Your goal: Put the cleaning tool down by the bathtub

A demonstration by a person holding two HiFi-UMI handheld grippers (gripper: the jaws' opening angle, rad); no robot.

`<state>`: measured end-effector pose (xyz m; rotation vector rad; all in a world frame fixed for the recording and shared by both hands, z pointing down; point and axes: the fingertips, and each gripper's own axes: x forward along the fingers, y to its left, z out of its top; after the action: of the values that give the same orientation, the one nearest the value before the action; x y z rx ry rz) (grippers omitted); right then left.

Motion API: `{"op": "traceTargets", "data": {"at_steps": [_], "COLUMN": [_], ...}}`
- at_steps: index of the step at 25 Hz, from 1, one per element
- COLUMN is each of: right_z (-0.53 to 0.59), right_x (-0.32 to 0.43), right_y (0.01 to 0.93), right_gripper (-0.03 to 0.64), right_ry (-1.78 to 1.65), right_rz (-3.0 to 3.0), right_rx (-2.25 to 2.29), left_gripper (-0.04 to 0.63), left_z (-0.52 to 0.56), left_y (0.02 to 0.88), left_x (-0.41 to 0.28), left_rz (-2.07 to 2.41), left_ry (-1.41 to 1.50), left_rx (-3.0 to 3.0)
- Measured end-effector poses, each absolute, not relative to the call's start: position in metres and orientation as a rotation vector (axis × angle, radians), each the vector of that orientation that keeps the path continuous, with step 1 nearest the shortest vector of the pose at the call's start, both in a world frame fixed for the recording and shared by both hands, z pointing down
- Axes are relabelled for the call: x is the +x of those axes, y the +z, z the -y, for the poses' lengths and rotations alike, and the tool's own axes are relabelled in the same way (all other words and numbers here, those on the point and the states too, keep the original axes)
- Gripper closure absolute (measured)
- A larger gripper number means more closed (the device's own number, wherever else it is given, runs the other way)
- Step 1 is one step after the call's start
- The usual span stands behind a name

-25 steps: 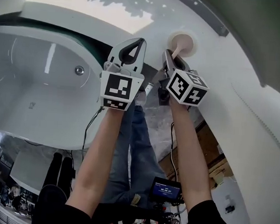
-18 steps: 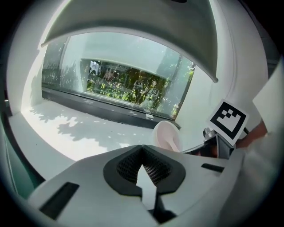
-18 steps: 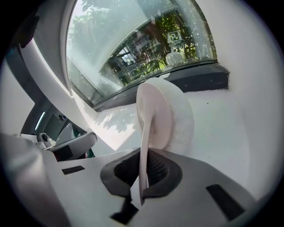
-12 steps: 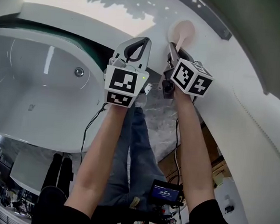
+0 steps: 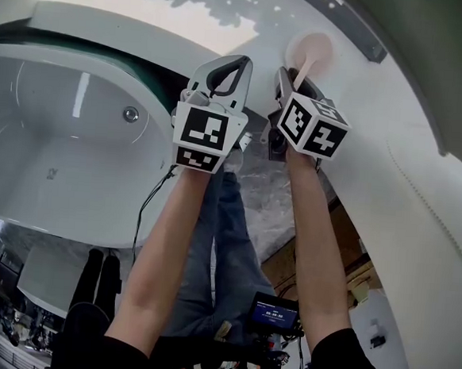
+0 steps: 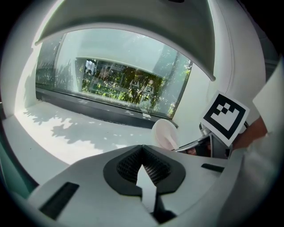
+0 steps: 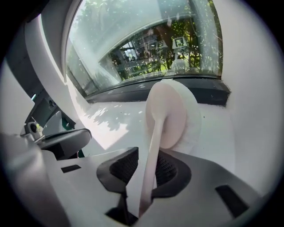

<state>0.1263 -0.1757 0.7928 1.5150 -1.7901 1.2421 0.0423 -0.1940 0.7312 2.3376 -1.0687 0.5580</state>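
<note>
Release step: opening right gripper (image 7: 147,154) off handle of cleaning tool (image 7: 167,113) at bathtub ledge (image 7: 108,122); left gripper (image 6: 142,149) closed, empty. Next, withdraw straight back.

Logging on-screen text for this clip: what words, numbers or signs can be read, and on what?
Nothing legible.
Digits on the lit display: too small to read.
A dark mark on the bathtub: too blurred.
Both marker cubes: square code patterns, no letters.

Person in blk short sleeves (image 5: 348,360) & blue jeans (image 5: 230,243), small lit-screen device (image 5: 274,310) at waist.
</note>
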Motion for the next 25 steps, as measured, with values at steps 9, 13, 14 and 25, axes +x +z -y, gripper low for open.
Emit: {"op": "traceTargets", "data": {"at_steps": [9, 13, 14, 25], "right_z": [0.201, 0.19, 0.189, 0.169], "right_x": [0.144, 0.161, 0.165, 0.176], "right_y": [0.781, 0.795, 0.794, 0.789], "right_gripper": [0.486, 0.46, 0.451, 0.399], "right_ry": [1.169, 1.135, 1.131, 1.202], "right_rz": [1.743, 1.571, 1.552, 1.494], "right_rx": [1.394, 1.242, 1.25, 1.46], "left_gripper": [0.586, 0.585, 0.586, 0.585], "left_z": [0.194, 0.191, 0.191, 0.192], "left_y": [0.725, 0.725, 0.725, 0.722], "left_x": [0.045, 0.05, 0.051, 0.047], "left_rz": [1.057, 1.044, 1.043, 1.053], "left_ry": [0.52, 0.505, 0.503, 0.494], "left_rx": [2.351, 2.355, 2.355, 2.363]}}
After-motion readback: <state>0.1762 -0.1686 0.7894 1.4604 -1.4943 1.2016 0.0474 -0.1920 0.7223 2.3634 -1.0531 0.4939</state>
